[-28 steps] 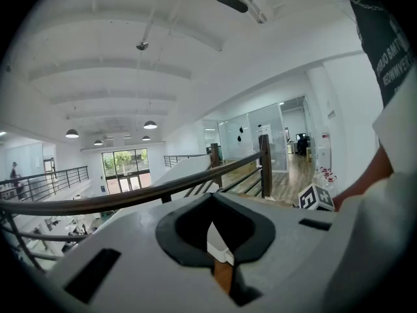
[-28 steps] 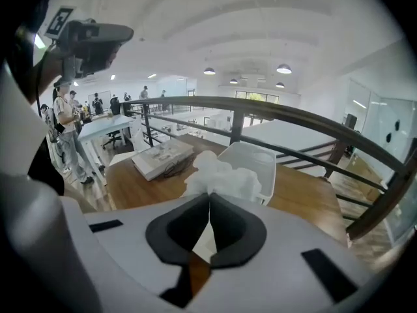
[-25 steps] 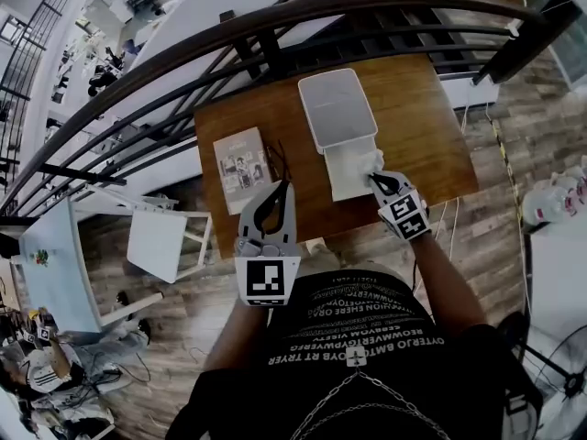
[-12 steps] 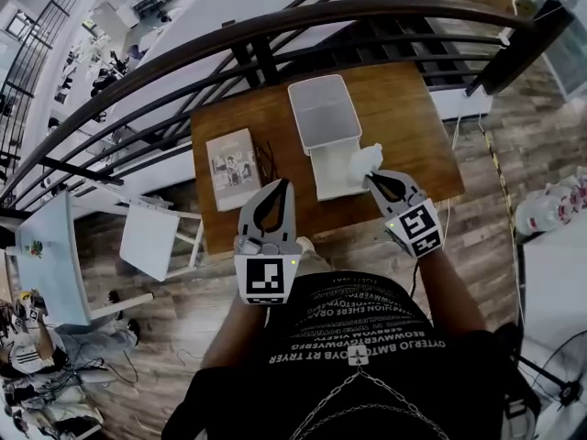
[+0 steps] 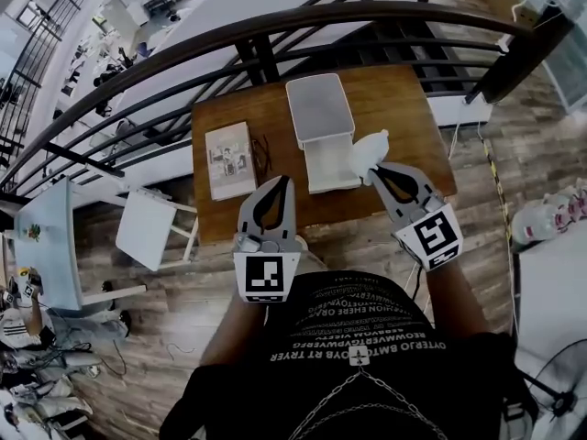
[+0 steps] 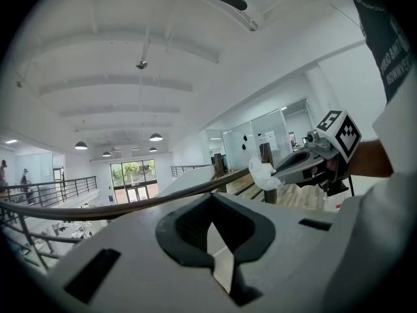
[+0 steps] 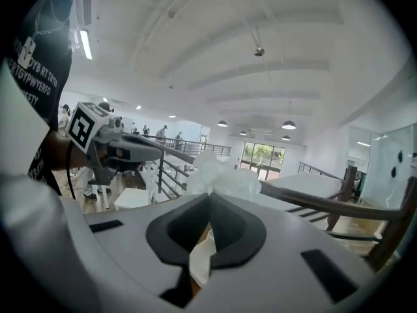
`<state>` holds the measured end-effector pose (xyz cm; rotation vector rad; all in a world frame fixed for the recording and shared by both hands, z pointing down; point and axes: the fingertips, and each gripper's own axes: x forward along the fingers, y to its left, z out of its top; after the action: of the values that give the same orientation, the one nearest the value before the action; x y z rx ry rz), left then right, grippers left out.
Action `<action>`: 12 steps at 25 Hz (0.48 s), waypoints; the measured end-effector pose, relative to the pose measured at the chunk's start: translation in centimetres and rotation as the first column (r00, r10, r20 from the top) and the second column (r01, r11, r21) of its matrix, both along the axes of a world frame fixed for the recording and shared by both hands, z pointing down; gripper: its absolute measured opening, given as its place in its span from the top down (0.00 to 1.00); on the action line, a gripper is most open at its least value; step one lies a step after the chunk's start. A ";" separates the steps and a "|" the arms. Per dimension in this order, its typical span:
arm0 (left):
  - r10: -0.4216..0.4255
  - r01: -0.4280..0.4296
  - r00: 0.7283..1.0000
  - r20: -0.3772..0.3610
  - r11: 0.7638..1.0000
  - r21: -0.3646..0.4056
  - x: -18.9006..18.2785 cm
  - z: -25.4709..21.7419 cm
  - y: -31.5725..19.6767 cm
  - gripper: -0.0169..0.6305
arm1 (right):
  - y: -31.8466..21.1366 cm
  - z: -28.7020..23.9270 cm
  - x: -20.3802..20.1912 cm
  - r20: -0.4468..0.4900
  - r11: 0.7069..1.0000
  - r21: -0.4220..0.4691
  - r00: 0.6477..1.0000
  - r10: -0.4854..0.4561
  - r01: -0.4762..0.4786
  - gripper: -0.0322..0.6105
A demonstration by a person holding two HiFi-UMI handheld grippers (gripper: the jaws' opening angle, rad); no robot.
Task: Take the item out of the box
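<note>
An open white box (image 5: 332, 165) stands on the wooden table (image 5: 413, 117), its lid (image 5: 318, 108) folded back behind it. My right gripper (image 5: 372, 170) is shut on a crumpled white item (image 5: 367, 150) and holds it in the air over the box's right edge. In the right gripper view the item (image 7: 219, 175) bulges out past the closed tips of the right gripper (image 7: 210, 199). My left gripper (image 5: 279, 185) hovers shut with nothing in it over the table's near edge, left of the box. The left gripper view shows the white item (image 6: 262, 173) in the other gripper's tips.
A booklet (image 5: 229, 159) lies on the left part of the table, with a thin dark wire or pair of glasses (image 5: 261, 154) beside it. A dark curved railing (image 5: 275, 35) runs behind the table. A white stool (image 5: 151, 238) stands to the left below.
My right gripper has risen and drawn back to the right, lifting the white item up out of the box. The left gripper has kept about the same place.
</note>
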<state>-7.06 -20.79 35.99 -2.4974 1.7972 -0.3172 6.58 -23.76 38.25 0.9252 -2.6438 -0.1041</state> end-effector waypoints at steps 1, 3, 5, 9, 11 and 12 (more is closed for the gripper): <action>-0.003 0.003 1.000 0.001 1.000 0.000 0.3 -0.1 0.4 0.97 | 0.5 -0.7 0.2 0.010 1.000 0.010 1.000 -0.009 0.009 0.95; -0.009 0.009 1.000 0.004 1.000 -0.001 1.1 -0.2 1.3 0.96 | 1.3 -2.1 0.6 0.031 0.999 0.031 0.999 -0.027 0.026 0.95; -0.016 0.016 1.000 0.007 1.000 -0.004 1.7 -0.1 2.1 0.96 | 2.0 -3.0 1.1 0.044 0.998 0.045 0.998 -0.042 0.040 0.95; -0.028 0.028 1.000 0.013 0.999 -0.017 2.8 0.0 3.8 0.96 | 3.5 -4.1 2.0 0.065 0.997 0.047 0.996 -0.063 0.060 0.95; -0.029 0.029 0.999 0.018 0.999 -0.021 3.3 -0.1 4.3 0.96 | 3.9 -4.4 2.4 0.072 0.997 0.042 0.995 -0.065 0.062 0.95; -0.029 0.029 0.999 0.021 0.999 -0.022 3.5 -0.1 4.4 0.96 | 4.1 -4.5 2.5 0.074 0.997 0.041 0.995 -0.066 0.063 0.95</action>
<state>-3.57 -16.41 35.90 -2.4753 1.8342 -0.3653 9.05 -19.70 33.79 0.8727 -2.7510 -0.1390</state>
